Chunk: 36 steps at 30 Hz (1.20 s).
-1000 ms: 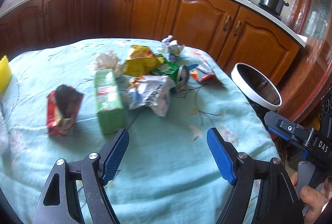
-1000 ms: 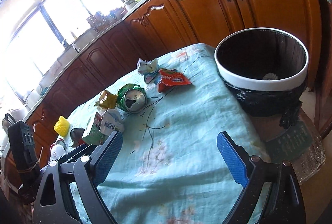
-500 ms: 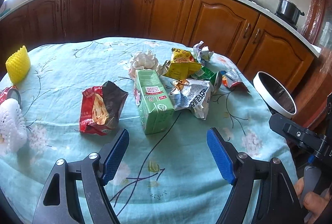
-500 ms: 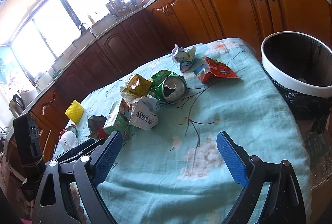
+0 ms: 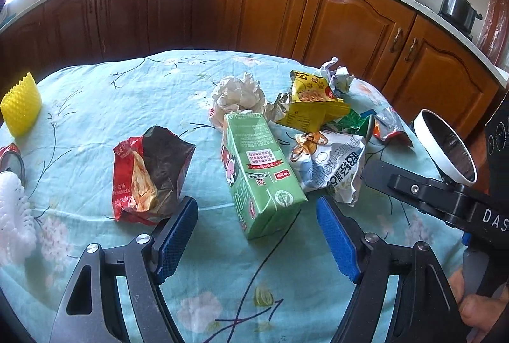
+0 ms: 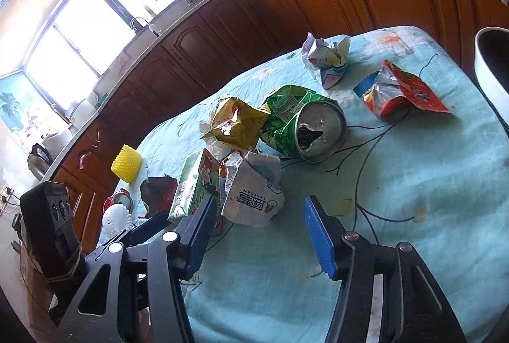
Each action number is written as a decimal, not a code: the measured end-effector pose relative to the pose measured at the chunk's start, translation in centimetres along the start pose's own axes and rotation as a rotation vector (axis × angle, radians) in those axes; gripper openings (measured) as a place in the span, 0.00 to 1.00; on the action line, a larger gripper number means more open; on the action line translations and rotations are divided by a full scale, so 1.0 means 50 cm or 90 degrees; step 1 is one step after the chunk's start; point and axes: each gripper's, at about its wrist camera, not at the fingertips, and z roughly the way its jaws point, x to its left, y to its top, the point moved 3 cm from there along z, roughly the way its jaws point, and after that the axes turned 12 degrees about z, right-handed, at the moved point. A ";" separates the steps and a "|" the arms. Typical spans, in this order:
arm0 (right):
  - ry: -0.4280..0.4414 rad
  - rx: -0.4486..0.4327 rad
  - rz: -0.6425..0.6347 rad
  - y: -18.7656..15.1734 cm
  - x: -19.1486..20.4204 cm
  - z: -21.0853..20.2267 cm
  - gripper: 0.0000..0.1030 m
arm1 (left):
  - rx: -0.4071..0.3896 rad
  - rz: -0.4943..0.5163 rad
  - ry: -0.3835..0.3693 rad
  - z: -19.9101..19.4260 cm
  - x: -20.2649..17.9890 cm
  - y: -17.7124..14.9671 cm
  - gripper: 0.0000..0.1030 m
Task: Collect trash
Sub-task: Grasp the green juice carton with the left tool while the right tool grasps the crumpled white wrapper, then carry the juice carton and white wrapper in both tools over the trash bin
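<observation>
Trash lies on a light-blue tablecloth. A green carton lies just ahead of my left gripper, which is open with nothing between its pads. Left of the carton sits a red and dark snack bag. In the right wrist view a white wrapper lies just beyond my right gripper; its jaws are closing and nothing is between them. Behind it are a crushed green can, a yellow bag, an orange packet and crumpled paper.
A white-rimmed bin with a black liner stands off the table's right edge. A yellow sponge, a small red can and a white mesh object sit at the left. Wooden cabinets line the back.
Both grippers have swung left, away from the bin and toward the trash pile. The right gripper's jaws have narrowed. The carton and the wrapper now lie closer to the fingertips.
</observation>
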 end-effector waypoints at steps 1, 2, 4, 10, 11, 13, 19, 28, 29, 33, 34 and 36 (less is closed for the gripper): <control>0.001 0.005 0.000 0.003 0.003 0.011 0.56 | 0.003 -0.003 -0.001 0.005 0.003 0.001 0.73; 0.003 0.011 -0.001 0.006 0.006 0.021 0.55 | 0.005 -0.005 -0.002 0.010 0.004 0.004 0.73; 0.004 0.019 -0.005 0.011 0.010 0.039 0.47 | 0.008 -0.004 -0.003 0.021 0.004 0.010 0.72; 0.004 0.020 0.000 0.007 -0.008 0.033 0.16 | 0.019 0.021 -0.019 0.046 -0.015 0.018 0.38; 0.002 0.015 0.001 0.005 -0.013 0.024 0.15 | 0.014 0.026 -0.019 0.045 -0.019 0.019 0.37; 0.000 0.004 0.003 0.002 -0.025 0.000 0.15 | 0.006 0.032 -0.033 0.040 -0.031 0.019 0.33; -0.009 -0.033 0.025 -0.004 -0.080 -0.085 0.14 | -0.012 0.059 -0.072 0.021 -0.082 0.019 0.31; -0.034 -0.090 0.065 0.000 -0.157 -0.197 0.14 | -0.026 0.104 -0.132 0.002 -0.174 0.024 0.29; -0.037 -0.096 0.069 0.000 -0.161 -0.205 0.14 | -0.030 0.110 -0.134 -0.001 -0.183 0.028 0.29; -0.047 -0.117 0.082 0.005 -0.187 -0.241 0.14 | -0.048 0.125 -0.144 -0.024 -0.208 0.033 0.29; -0.050 -0.122 0.085 0.007 -0.194 -0.249 0.14 | -0.051 0.129 -0.146 -0.028 -0.213 0.036 0.29; -0.053 -0.130 0.090 0.010 -0.204 -0.262 0.14 | -0.055 0.135 -0.151 -0.034 -0.223 0.038 0.29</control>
